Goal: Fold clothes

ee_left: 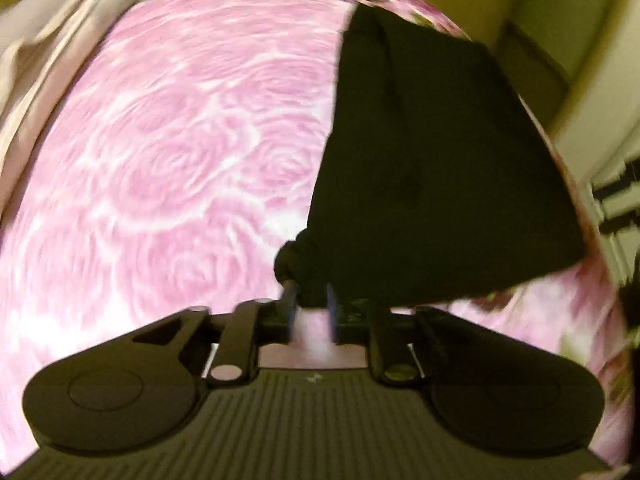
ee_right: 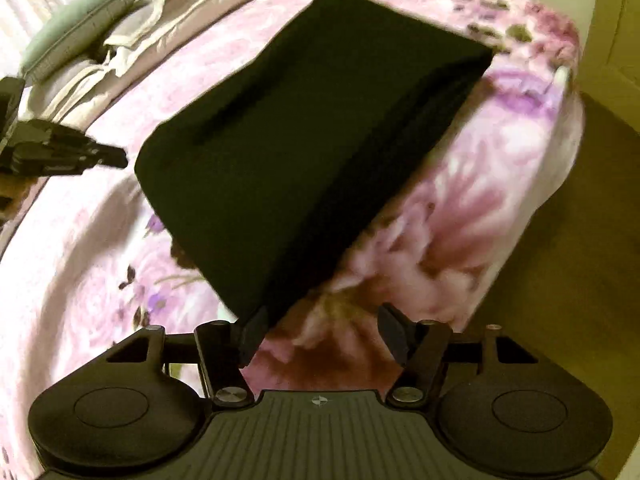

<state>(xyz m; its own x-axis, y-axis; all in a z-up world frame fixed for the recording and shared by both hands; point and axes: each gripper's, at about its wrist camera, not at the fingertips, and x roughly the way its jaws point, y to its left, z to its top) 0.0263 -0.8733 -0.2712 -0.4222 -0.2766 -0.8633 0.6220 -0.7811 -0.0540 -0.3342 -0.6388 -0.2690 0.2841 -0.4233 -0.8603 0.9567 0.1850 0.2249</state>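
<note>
A: Jaws first: those of the right gripper (ee_right: 324, 330) stand wide apart with only bedspread showing between them; the left finger's tip meets the near corner of the black cloth (ee_right: 304, 140), but nothing is pinched.

B: And those of the left gripper (ee_left: 312, 312)?

A: Narrowly parted. A bunched corner of the cloth (ee_left: 432, 168) sits at the fingertips; motion blur hides whether the pads press on it, so a grip cannot be told.

B: Now the scene, largest item down.

A: Bed (ee_right: 460, 208), covered by a pink rose-print spread (ee_left: 168, 152), fills both views. Its far corner curves down toward the floor in the right wrist view.

B: Next?

A: Black cloth, folded into a flat, roughly rectangular slab, lying on the spread near the bed's right edge and running from the near side toward the far corner.

B: Smaller things?

A: Pale bedding (ee_right: 132, 36), rumpled, along the far left edge, with a green pillow (ee_right: 76, 20) behind it. The left gripper (ee_right: 64, 152) appears at the left, just beside the cloth's left corner.
</note>
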